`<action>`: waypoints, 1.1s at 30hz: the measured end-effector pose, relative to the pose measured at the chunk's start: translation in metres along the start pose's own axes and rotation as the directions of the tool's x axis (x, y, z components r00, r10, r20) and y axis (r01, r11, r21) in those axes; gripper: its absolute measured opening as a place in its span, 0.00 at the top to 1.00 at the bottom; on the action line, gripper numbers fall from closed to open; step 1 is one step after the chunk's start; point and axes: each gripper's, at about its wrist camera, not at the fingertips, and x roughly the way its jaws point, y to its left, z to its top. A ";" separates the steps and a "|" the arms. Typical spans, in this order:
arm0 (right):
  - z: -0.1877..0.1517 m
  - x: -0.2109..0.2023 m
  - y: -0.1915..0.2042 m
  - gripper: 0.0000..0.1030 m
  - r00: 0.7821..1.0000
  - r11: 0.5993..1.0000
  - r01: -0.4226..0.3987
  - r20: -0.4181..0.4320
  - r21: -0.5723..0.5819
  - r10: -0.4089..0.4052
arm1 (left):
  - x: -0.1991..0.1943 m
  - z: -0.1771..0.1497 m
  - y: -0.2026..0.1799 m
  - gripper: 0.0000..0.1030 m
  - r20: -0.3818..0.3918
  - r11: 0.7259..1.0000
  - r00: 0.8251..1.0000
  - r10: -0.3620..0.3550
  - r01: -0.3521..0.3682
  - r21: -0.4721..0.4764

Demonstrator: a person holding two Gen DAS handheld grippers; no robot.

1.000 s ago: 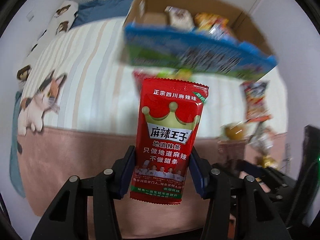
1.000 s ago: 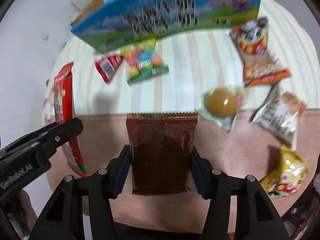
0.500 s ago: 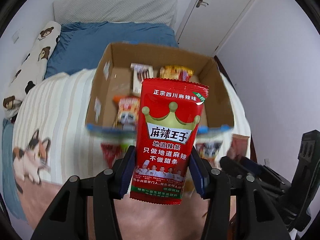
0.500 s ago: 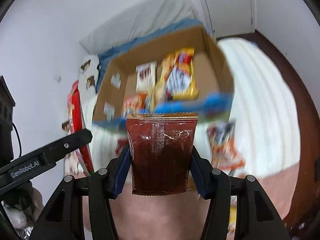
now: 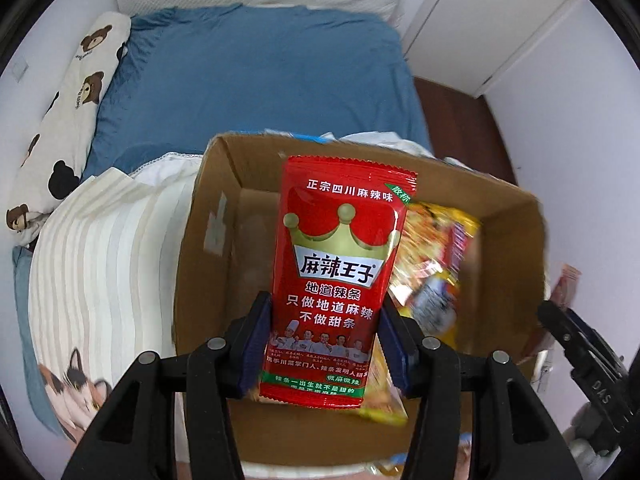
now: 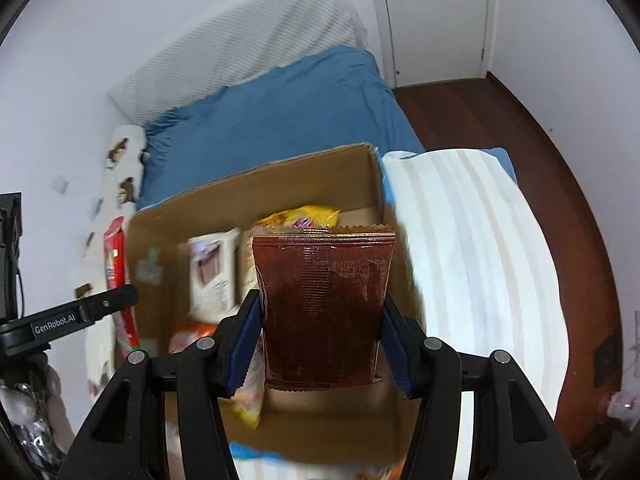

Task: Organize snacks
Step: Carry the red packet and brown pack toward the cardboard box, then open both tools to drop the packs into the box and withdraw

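Observation:
My left gripper [image 5: 325, 344] is shut on a red spicy-strip packet [image 5: 340, 276] with a gold crown, held over the open cardboard box [image 5: 208, 208]. My right gripper [image 6: 320, 340] is shut on a dark brown packet [image 6: 324, 304], held over the same cardboard box [image 6: 256, 192] on its right side. Inside the box lie a yellow snack bag [image 5: 440, 264], a white packet [image 6: 210, 272] and an orange packet [image 6: 188, 338]. The left gripper's arm [image 6: 76, 318] and its red packet [image 6: 116, 276] show at the left of the right wrist view.
The box sits on a bed with a striped cream blanket [image 5: 104, 248] [image 6: 480, 248] and a blue sheet [image 5: 248, 80]. A bear-print pillow [image 5: 68, 120] lies left. A white door [image 6: 436, 20] and dark wood floor [image 6: 560, 160] are at right. The right gripper's arm [image 5: 580, 356] shows at right.
Both grippers have moved forward and over the box, each still holding its packet. The box now fills the view below the packets; loose snacks on the blanket have dropped out of sight.

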 end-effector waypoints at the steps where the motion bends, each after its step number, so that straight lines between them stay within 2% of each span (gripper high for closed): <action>1: 0.004 0.006 -0.001 0.43 1.000 1.000 0.009 -0.007 0.003 -0.009 | 0.009 0.008 0.002 0.53 -0.017 1.000 1.000 0.011 -0.011 -0.003; 7: 0.030 0.049 -0.004 0.42 0.997 0.999 0.045 -0.070 0.008 -0.044 | 0.043 0.034 0.002 0.52 -0.086 0.999 0.996 0.038 -0.038 0.006; 8: 0.033 0.055 -0.005 0.39 0.994 0.998 0.059 -0.090 0.012 -0.057 | 0.046 0.036 0.002 0.51 -0.093 0.999 0.995 0.036 -0.036 0.004; 9: 0.033 0.058 -0.005 0.32 0.994 0.998 0.060 -0.096 0.012 -0.059 | 0.049 0.037 0.002 0.48 -0.103 1.000 0.994 0.031 -0.031 0.001; 10: 0.035 0.062 -0.005 0.28 0.994 0.999 0.049 -0.103 0.016 -0.047 | 0.052 0.039 0.002 0.40 -0.105 1.000 0.994 0.025 -0.025 0.000; 11: 0.036 0.063 -0.003 0.19 0.993 0.999 0.047 -0.105 0.014 -0.045 | 0.053 0.039 0.002 0.33 -0.099 1.000 0.995 0.023 -0.023 0.000; 12: 0.034 0.063 0.000 0.12 0.993 0.998 0.055 -0.105 0.005 -0.055 | 0.054 0.040 0.002 0.16 -0.096 1.000 0.995 0.023 -0.023 0.003; 13: 0.034 0.063 0.003 0.11 0.993 0.998 0.056 -0.105 -0.004 -0.056 | 0.054 0.040 0.001 0.08 -0.094 1.000 0.995 0.027 -0.027 0.005; 16: 0.033 0.064 0.009 0.06 0.991 0.997 0.071 -0.114 -0.018 -0.073 | 0.053 0.037 -0.001 0.08 -0.088 1.000 0.996 0.019 -0.018 0.013; 24: 0.019 0.053 0.014 0.05 0.991 0.996 0.075 -0.107 -0.038 -0.079 | 0.034 0.014 -0.004 0.08 -0.047 1.000 0.999 0.009 -0.009 0.018; 33: -0.032 0.024 0.024 0.05 0.995 0.994 0.067 -0.068 -0.081 -0.072 | -0.010 -0.046 -0.011 0.08 0.100 0.997 0.994 0.047 -0.052 0.053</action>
